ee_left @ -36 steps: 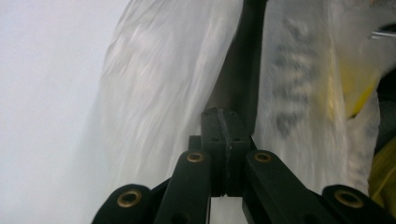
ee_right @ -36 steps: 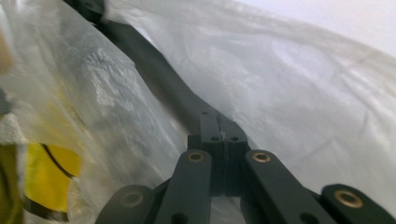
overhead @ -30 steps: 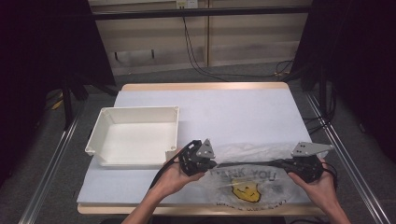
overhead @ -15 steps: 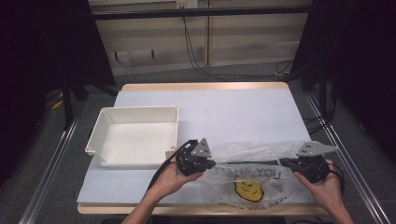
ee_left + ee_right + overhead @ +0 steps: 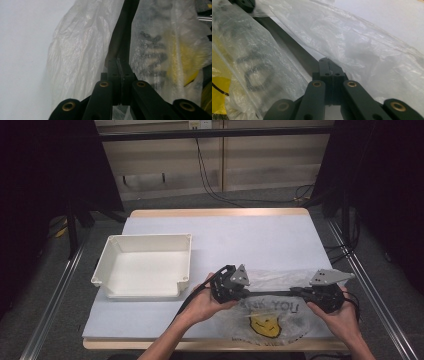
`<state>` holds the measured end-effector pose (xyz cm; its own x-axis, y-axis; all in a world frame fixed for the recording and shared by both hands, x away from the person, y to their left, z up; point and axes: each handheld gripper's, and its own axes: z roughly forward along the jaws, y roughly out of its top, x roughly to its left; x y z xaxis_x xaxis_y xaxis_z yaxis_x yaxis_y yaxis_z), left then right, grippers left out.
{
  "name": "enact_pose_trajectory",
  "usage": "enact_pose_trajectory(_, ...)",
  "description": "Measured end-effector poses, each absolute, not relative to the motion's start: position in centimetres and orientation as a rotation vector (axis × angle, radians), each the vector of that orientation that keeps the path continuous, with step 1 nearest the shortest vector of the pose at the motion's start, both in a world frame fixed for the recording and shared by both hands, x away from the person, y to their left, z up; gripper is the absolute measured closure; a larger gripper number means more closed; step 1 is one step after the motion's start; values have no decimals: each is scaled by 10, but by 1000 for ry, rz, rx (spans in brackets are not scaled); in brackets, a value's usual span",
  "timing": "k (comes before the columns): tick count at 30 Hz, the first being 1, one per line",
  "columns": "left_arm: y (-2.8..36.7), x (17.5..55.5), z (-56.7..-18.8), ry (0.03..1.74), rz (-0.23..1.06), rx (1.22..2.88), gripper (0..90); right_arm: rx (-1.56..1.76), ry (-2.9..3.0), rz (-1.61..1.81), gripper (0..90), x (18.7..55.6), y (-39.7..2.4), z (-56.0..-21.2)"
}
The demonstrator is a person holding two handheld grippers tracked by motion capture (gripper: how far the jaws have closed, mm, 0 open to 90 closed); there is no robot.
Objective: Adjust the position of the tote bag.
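Nearest the person, at the front edge of the counter (image 5: 150,322), lies a thin translucent plastic bag (image 5: 272,320) printed with dark lettering and a yellow smiley face. It lies flat on the pale cover, its printed side up, between the two hands.

The left gripper (image 5: 239,292) sits at the bag's upper left corner and the right gripper (image 5: 306,292) at its upper right; each is held in a hand. In the left gripper view the fingers (image 5: 117,72) are fully closed, pad against pad, and the film rises on either side of them; in the right gripper view the fingers (image 5: 331,72) are likewise pressed together. Both appear to pinch the top edge of the bag, though the film is so thin that the pinch itself is hard to make out. A dark straight band (image 5: 272,293) runs between the two grippers along the bag's mouth, seemingly the rim pulled taut.

Judging from this, the bag is gripped at both corners and stretched, so the grasp is done; what is left is probably to lift it, open it or carry it elsewhere.

Farther back on the left stands a white tray (image 5: 142,267), well apart from the bag, with nothing in it. Beyond it the counter runs to a wooden far edge.
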<state>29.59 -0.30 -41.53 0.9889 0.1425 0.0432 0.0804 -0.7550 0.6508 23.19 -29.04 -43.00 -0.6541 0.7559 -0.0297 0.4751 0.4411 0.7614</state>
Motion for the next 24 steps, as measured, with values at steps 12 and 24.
enact_pose_trajectory(12,22,295,-413,163,270,2515,896,1074,2311,1037,900,231,-300,-431)
enact_pose_trajectory(24,42,291,-445,215,216,2575,900,1150,2329,954,900,231,-313,-453)
